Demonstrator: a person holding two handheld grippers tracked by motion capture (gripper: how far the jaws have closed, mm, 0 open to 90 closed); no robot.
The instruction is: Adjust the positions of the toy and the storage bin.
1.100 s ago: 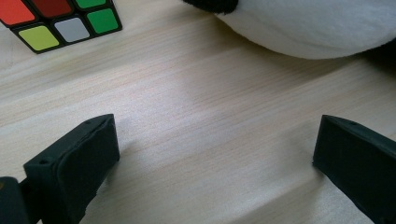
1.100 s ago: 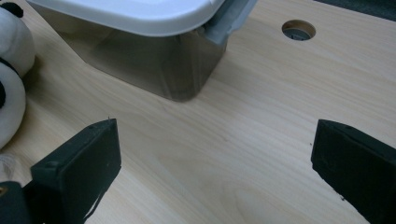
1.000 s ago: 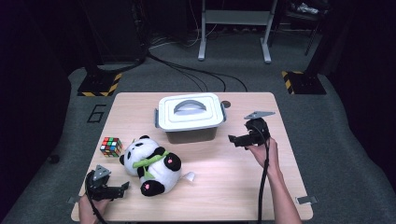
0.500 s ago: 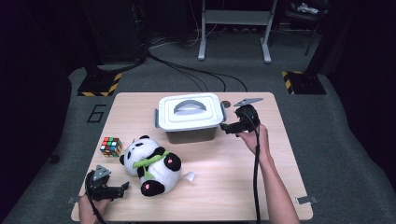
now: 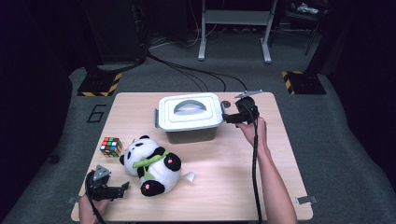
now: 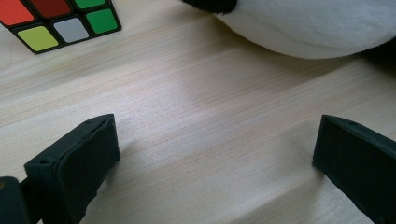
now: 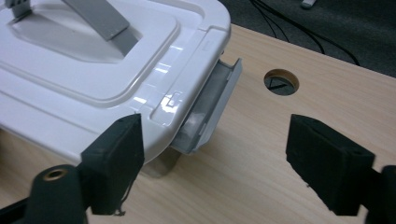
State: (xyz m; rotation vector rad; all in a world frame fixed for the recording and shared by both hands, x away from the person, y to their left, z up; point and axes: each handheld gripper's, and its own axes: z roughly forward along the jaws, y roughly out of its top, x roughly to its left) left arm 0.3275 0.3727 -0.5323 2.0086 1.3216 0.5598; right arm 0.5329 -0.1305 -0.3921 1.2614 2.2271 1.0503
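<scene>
A white lidded storage box [image 5: 189, 114] sits at the table's far centre, w/ a grey arched handle [image 5: 189, 105] recessed in its lid and a grey side latch [image 7: 210, 109] hanging off the edge nearest the right gripper [image 5: 229, 117]. That gripper, held by a hand reaching in from the R side, sits just beside the box's R end; its jaws have just been closing but stand apart, w/ the latch and lid corner between them, pads not pressing on either.

On the wooden table [image 5: 224, 177], near-left of the box, a plush panda [image 5: 150, 164] lies on its back w/ a green strip across its chest; a colour cube [image 5: 110, 146] rests just left of it. Nothing lies between gripper and latch. The left gripper [image 5: 122, 189] rests at the near-left edge, jaws wide, nothing between them, well apart from the box.

High view gives the full layout: black cables on the grey floor, a metal stand behind, yellow-black striped bases either side. The right gripper view shows close up what it can't: the latch swung out from the box wall, plus a round hole [image 7: 281, 82] in the tabletop beyond. The left gripper view shows bare wood between its jaws, cube corner top left, panda's white belly top right.
</scene>
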